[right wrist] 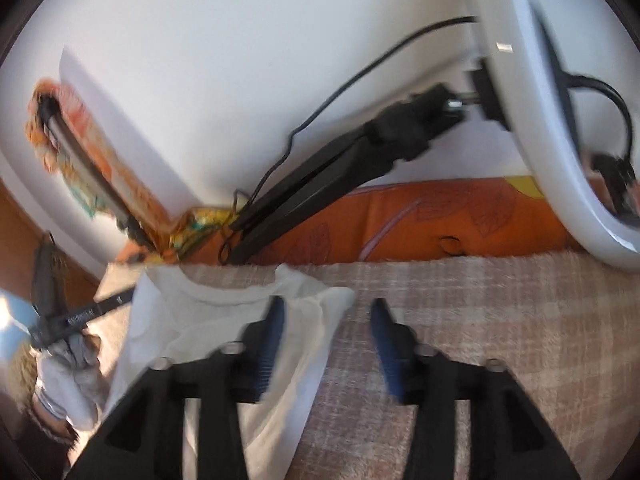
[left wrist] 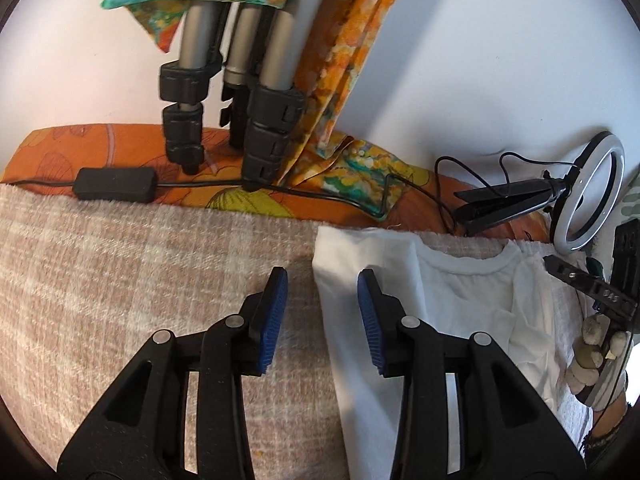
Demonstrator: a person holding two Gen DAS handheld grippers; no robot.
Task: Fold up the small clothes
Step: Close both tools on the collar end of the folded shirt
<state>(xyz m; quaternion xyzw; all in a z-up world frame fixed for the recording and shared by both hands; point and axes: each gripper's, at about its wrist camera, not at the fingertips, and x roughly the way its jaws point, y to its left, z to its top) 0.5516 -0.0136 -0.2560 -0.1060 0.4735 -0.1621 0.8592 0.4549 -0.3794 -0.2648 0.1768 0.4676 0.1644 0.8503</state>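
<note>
A small white T-shirt (left wrist: 452, 304) lies flat on a beige checked blanket (left wrist: 120, 280), its neckline towards the far edge. In the left wrist view my left gripper (left wrist: 323, 276) is open and low over the shirt's left edge; the cloth edge runs between the blue pads (left wrist: 276, 312), and neither pad presses on it. My right gripper (right wrist: 327, 304) is also open, straddling the right sleeve edge of the shirt (right wrist: 176, 320). Nothing is gripped. A person's hand (left wrist: 592, 354) holding the right gripper shows at the far right of the left wrist view.
Beyond the blanket runs an orange patterned sheet (left wrist: 100, 148) against a white wall. Tripod legs (left wrist: 224, 92) draped with colourful cloth stand on it. A cable with a black switch box (left wrist: 116, 184) crosses it. A ring light (left wrist: 588, 196) on a black stand leans at the right.
</note>
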